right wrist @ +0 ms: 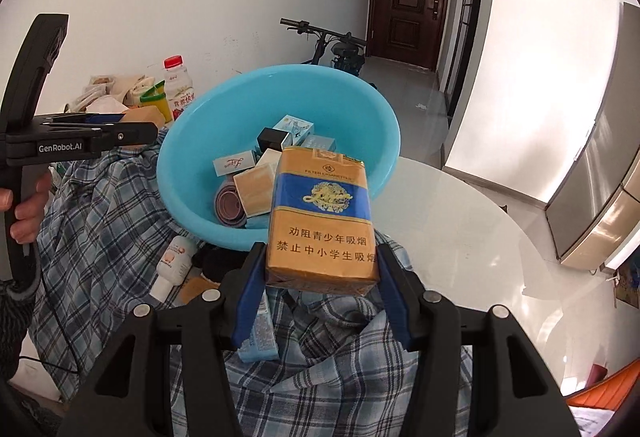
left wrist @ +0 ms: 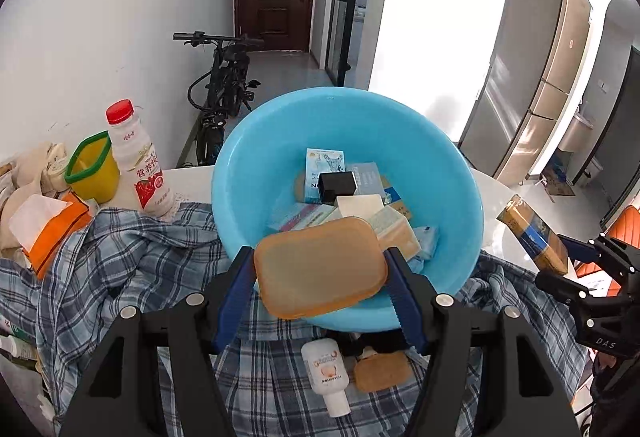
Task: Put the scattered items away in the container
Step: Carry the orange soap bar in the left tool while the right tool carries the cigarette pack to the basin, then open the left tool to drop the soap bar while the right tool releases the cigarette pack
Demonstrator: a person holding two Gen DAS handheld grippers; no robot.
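The left gripper (left wrist: 320,269) clamps a flat, rounded, translucent orange plastic lid (left wrist: 320,267) between its blue pads, over the near rim of the round light-blue plastic basin (left wrist: 248,173). The right gripper (right wrist: 322,273) has its jaws partly closed on a gold-and-blue cigarette pack (right wrist: 322,221), held upright just in front of the basin, which sits on a blue plaid cloth (right wrist: 100,221).

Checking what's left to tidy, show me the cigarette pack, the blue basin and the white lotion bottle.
cigarette pack (right wrist: 322,225), right wrist view, front label.
blue basin (left wrist: 256,173), left wrist view, bare inner wall.
white lotion bottle (left wrist: 326,371), left wrist view, label on body.
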